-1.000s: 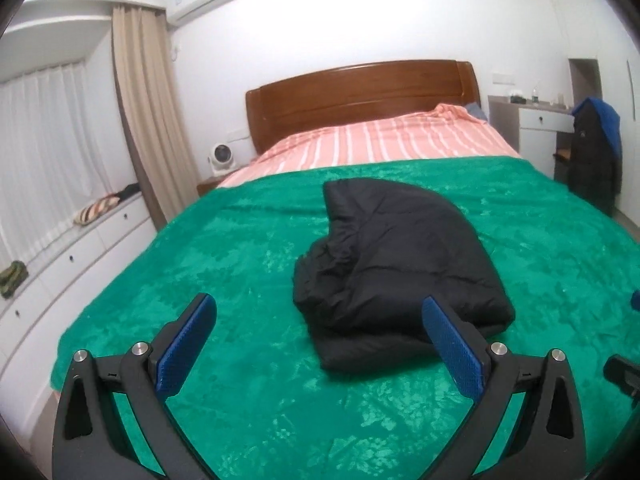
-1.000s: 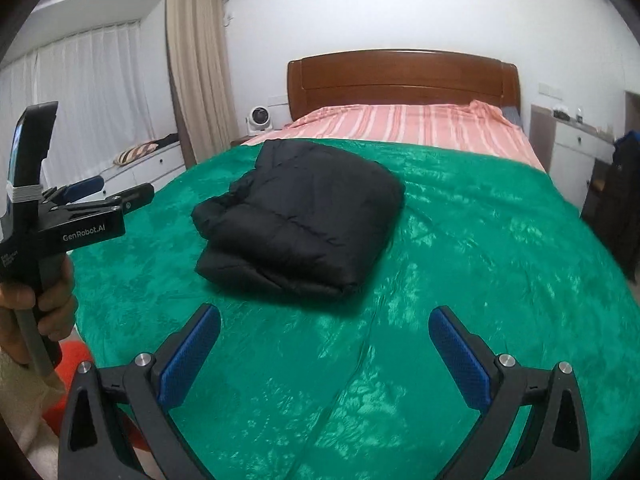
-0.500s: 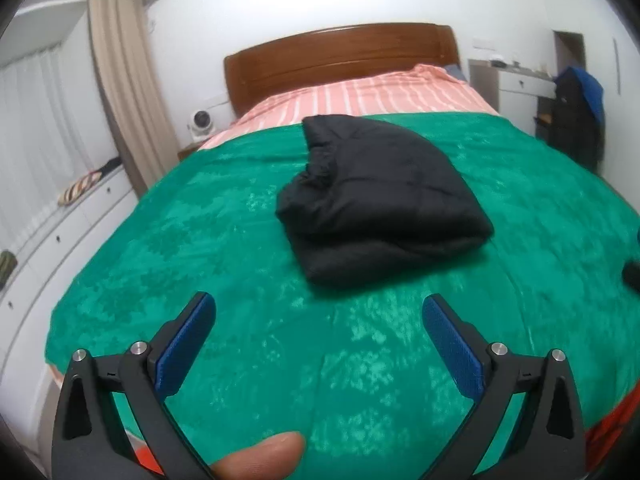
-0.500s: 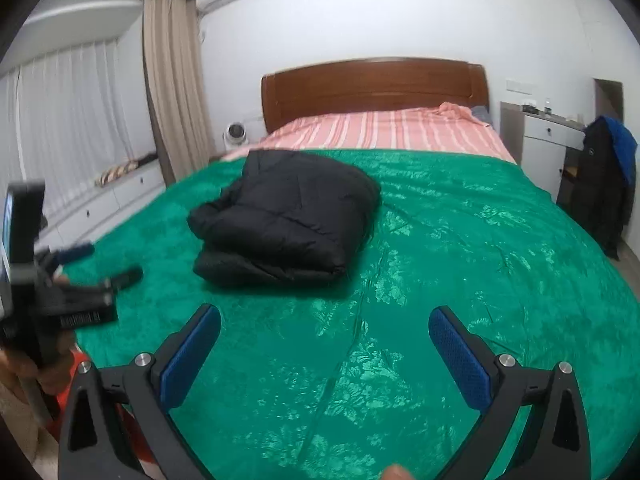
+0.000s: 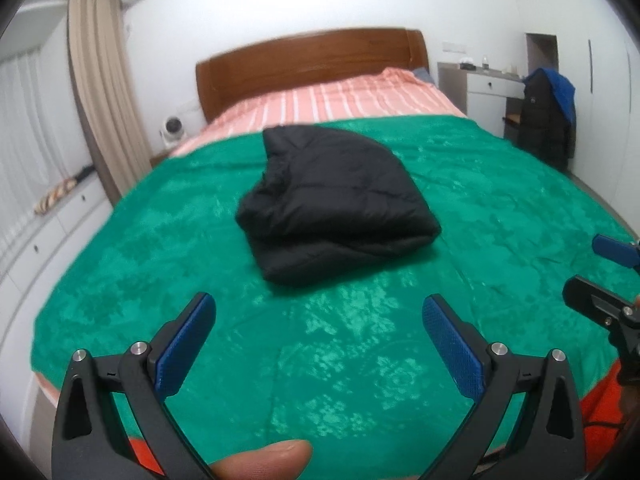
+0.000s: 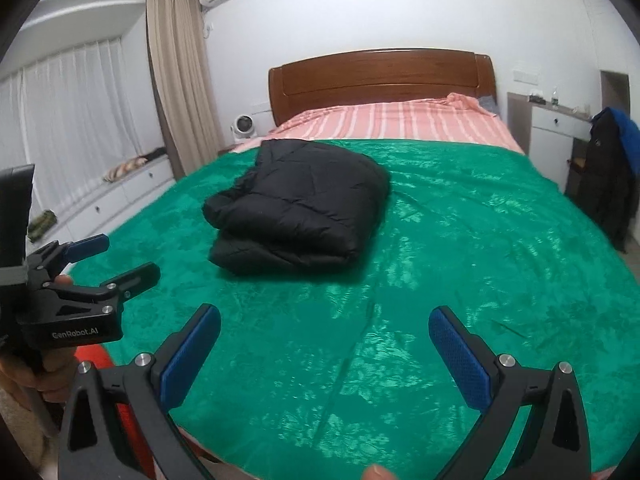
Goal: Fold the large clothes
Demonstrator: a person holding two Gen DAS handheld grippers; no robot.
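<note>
Both jaws wide, nothing held: left gripper (image 5: 318, 340) & right gripper (image 6: 324, 354) have pulled back to the bed's foot since 1 s ago. Black jacket (image 5: 336, 204) lies folded mid green blanket (image 5: 500, 208), well apart; fold prob. done.

"GenRobot.AI" in pale letters, on the black body of the left gripper (image 6: 116, 262)
</note>
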